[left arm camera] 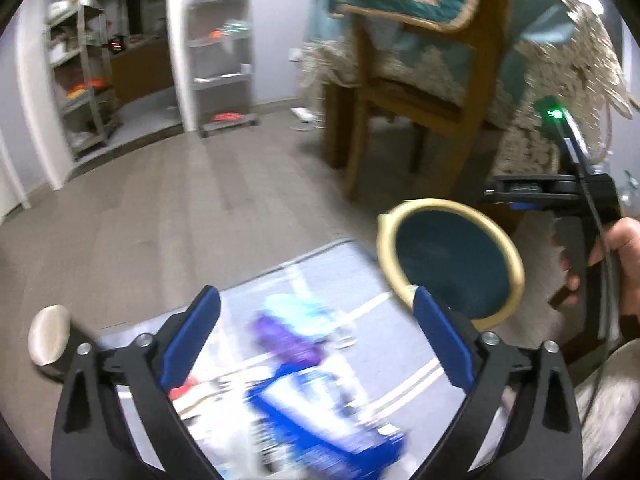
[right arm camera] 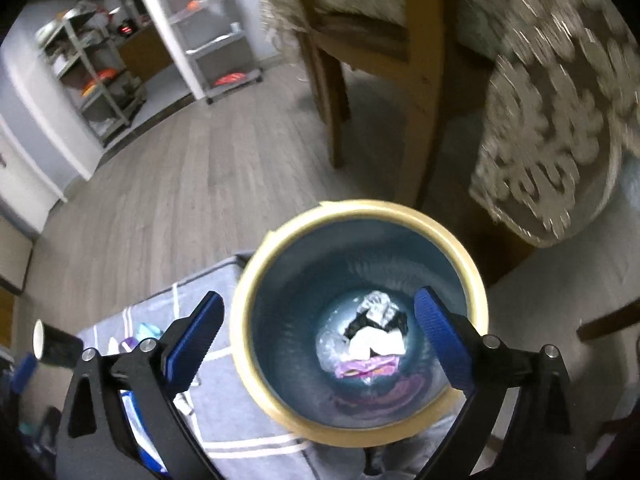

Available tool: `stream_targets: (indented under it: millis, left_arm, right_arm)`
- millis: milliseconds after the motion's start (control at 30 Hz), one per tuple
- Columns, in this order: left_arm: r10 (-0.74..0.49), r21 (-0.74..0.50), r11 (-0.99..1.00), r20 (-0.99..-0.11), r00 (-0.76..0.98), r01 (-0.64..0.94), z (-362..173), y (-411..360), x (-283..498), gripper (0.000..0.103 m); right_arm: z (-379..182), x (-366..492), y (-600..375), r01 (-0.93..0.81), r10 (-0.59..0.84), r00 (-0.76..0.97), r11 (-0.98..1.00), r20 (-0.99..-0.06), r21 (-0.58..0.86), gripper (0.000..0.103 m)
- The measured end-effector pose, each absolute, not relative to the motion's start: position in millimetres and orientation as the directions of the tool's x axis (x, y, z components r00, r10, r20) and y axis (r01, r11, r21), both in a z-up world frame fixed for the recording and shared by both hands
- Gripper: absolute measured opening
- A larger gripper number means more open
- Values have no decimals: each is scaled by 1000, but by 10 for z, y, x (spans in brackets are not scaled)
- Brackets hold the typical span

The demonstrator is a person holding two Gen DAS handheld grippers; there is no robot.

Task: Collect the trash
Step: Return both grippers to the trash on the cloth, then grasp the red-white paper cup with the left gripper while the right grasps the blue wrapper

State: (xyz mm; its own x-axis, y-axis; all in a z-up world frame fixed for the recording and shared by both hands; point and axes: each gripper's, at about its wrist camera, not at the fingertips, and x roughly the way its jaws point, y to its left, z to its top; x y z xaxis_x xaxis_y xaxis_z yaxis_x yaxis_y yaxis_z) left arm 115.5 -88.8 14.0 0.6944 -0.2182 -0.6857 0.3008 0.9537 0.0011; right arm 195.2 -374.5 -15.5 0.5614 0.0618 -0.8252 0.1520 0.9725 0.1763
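A round bin (right arm camera: 360, 428) with a cream rim and dark blue inside stands on the floor. Crumpled white, silver and pink trash (right arm camera: 368, 344) lies at its bottom. My right gripper (right arm camera: 320, 312) is open and empty, hovering above the bin's mouth. My left gripper (left arm camera: 316, 312) is open and empty above a grey striped mat (left arm camera: 400, 344). On the mat lie blurred trash pieces: a blue and white package (left arm camera: 316, 420), a purple wrapper (left arm camera: 288, 340) and a teal one (left arm camera: 288, 304). The bin (left arm camera: 452, 264) sits just right of the left gripper.
A wooden chair (left arm camera: 420, 92) with a teal cushion stands behind the bin, beside a table with a lace cloth (right arm camera: 552, 128). Metal shelves (left arm camera: 220, 48) stand against the far wall. The right hand and its gripper handle (left arm camera: 588, 216) show at the right in the left wrist view.
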Motion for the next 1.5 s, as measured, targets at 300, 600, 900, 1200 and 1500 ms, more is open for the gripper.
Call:
stream_targets:
  millis: [300,600,900,1200,1500]
  left_arm:
    - [-56,90,982,-705,707,168,83,155,825,97]
    - [-7,43,997,-769,639,63,-507,815,734,97]
    - [4,75,992,-821,571,101,-976,784,970,97]
    - [-11,68,990,-834,552,123,-1192,655,1114,95]
    - [-34,47,987,-871,489,152,-1350,593,1239,58]
  right_arm:
    - [20,1723,-2795,-31,212,570,971,-794,238,96]
    - [-255,1479,-1925,-163,242,463,969,-853,186,96]
    - [-849,1315,-1549,-203,217,312,966,-925,159,96]
    - [-1034,1315,-1436,-235,199,277,963,-940,135,96]
    - [-1136,1301,-1348,-271,232,233,948,-944,167,96]
